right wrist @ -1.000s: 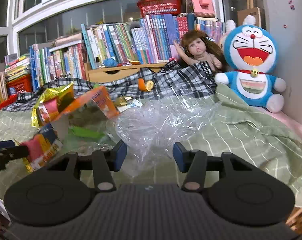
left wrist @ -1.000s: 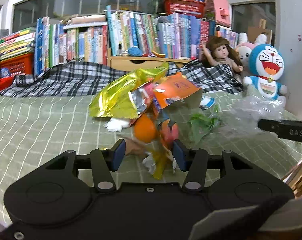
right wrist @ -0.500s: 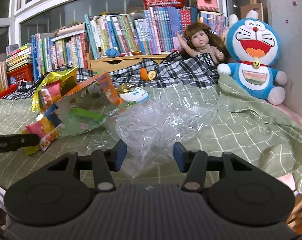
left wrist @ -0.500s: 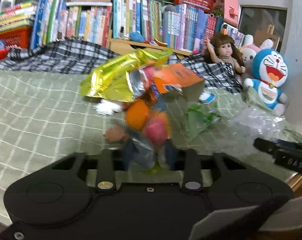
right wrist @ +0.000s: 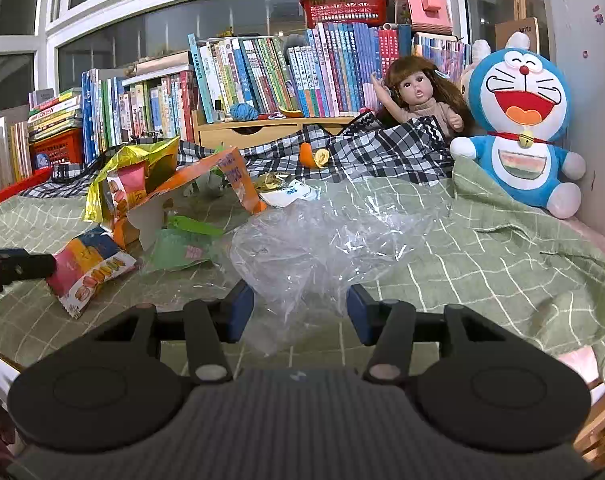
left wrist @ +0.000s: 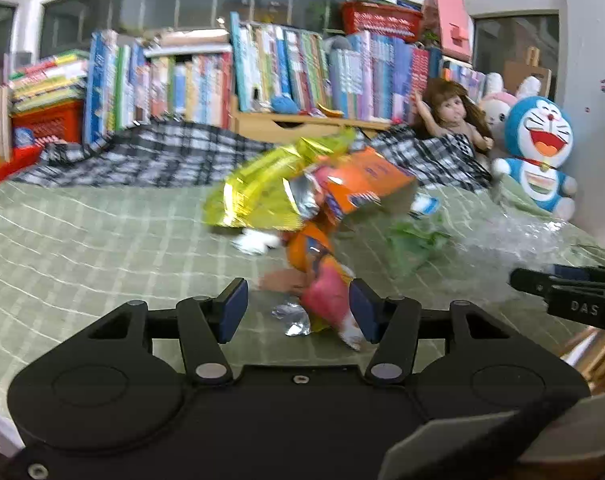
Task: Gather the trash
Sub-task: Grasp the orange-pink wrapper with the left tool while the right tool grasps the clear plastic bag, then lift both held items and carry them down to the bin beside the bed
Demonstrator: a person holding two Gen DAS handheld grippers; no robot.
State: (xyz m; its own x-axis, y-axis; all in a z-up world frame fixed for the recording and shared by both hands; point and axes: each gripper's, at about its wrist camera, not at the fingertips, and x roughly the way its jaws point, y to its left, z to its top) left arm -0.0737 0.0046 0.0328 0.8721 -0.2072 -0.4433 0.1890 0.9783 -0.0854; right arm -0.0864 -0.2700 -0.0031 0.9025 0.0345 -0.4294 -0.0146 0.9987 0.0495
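Observation:
A pink and orange snack packet [left wrist: 326, 300] lies on the green checked bedspread [left wrist: 82, 248] between my left gripper's [left wrist: 298, 310] fingers, close to the right pad. The left pad stands apart from it, and the jaws are opening. Behind the packet sit a yellow foil bag [left wrist: 262, 196], an orange carton [left wrist: 366, 184] and a green wrapper [left wrist: 414, 240]. A crumpled clear plastic bag [right wrist: 322, 248] lies between my right gripper's [right wrist: 298, 312] open fingers, unsqueezed. The right wrist view shows the snack packet [right wrist: 90, 268] beside the left gripper's fingertip [right wrist: 14, 268].
A doll [right wrist: 418, 100] and a blue plush toy [right wrist: 522, 128] sit at the back right against the wall. A plaid blanket [right wrist: 362, 152] with orange peel [right wrist: 312, 156] runs along the rows of books [right wrist: 262, 76]. A white packet [right wrist: 290, 192] lies mid-bed. The bed's edge is just below both grippers.
My left gripper pinched the snack packet and lifted it half a second ago; now its jaws have parted and the packet rests on the bedspread. The right gripper has stayed put.

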